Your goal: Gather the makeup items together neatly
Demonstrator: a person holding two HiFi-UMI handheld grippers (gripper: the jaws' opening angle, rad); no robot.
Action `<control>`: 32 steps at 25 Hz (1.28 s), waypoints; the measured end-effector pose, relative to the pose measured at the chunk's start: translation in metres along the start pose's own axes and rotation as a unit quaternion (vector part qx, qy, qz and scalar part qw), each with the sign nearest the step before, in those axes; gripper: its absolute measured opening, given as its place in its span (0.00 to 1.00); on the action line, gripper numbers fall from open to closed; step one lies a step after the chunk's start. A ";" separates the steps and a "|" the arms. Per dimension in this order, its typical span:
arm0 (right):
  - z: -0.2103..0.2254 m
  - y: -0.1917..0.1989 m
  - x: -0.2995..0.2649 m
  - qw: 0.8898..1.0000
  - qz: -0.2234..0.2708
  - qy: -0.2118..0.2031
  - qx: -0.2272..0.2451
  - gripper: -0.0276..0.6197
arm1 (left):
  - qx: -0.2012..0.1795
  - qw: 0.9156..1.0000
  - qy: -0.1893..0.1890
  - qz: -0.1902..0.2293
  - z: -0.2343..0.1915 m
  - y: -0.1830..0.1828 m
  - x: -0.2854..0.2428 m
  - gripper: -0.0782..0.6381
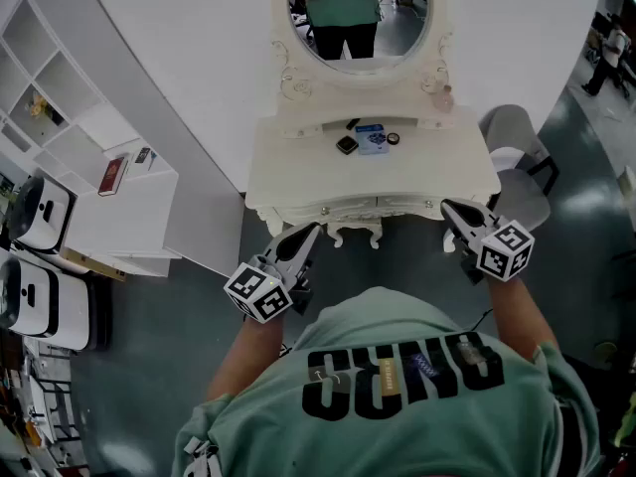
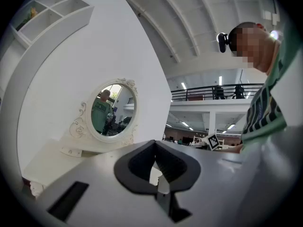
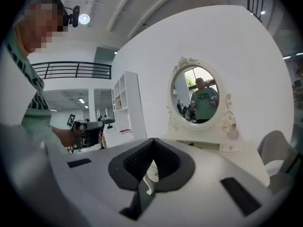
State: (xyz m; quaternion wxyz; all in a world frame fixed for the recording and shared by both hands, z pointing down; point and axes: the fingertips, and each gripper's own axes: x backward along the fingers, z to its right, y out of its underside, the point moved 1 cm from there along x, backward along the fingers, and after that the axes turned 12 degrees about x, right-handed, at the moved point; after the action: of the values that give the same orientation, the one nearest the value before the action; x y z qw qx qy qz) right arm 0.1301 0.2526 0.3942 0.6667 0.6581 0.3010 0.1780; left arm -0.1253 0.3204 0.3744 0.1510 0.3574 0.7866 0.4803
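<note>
On the white dressing table (image 1: 298, 172) lie a black square compact (image 1: 346, 144), a blue box (image 1: 372, 139), a small round black item (image 1: 394, 138) and a thin black stick (image 1: 353, 123). A small pink bottle (image 1: 448, 94) stands by the mirror's base. My left gripper (image 1: 306, 235) hangs before the table's front left corner, jaws shut with nothing in them. My right gripper (image 1: 450, 210) hovers at the front right corner, also shut and empty. Neither touches the table. In the left gripper view the pads (image 2: 142, 162) meet; in the right gripper view the pads (image 3: 137, 160) meet too.
An oval mirror (image 1: 358, 13) rises behind the items and reflects the person. A grey chair (image 1: 517, 162) stands right of the table. At the left are a white shelf unit (image 1: 119, 182) and white appliances (image 1: 40, 212).
</note>
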 end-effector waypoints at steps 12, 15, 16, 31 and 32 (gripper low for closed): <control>0.012 0.000 0.001 1.000 0.003 -0.009 -0.006 0.03 | -0.001 1.000 -0.008 -0.001 0.004 0.001 -0.012 0.12; 0.021 0.001 0.005 1.000 0.005 -0.007 -0.020 0.03 | -0.006 1.000 -0.010 -0.001 0.009 0.003 -0.018 0.12; 0.025 0.001 0.007 1.000 0.007 -0.005 -0.023 0.03 | -0.008 1.000 -0.011 -0.001 0.011 0.004 -0.021 0.12; 0.076 0.011 0.029 0.999 0.012 -0.026 -0.014 0.03 | -0.004 1.000 -0.022 -0.006 0.028 0.032 -0.081 0.12; 0.078 0.013 0.026 0.999 0.011 -0.027 -0.016 0.03 | -0.004 1.000 -0.024 -0.007 0.024 0.032 -0.083 0.12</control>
State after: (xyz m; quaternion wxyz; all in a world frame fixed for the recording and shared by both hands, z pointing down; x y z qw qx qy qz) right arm 0.2011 0.2096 0.3992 0.6831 0.6553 0.2725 0.1725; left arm -0.0401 0.2865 0.3809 0.1742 0.3624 0.7837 0.4734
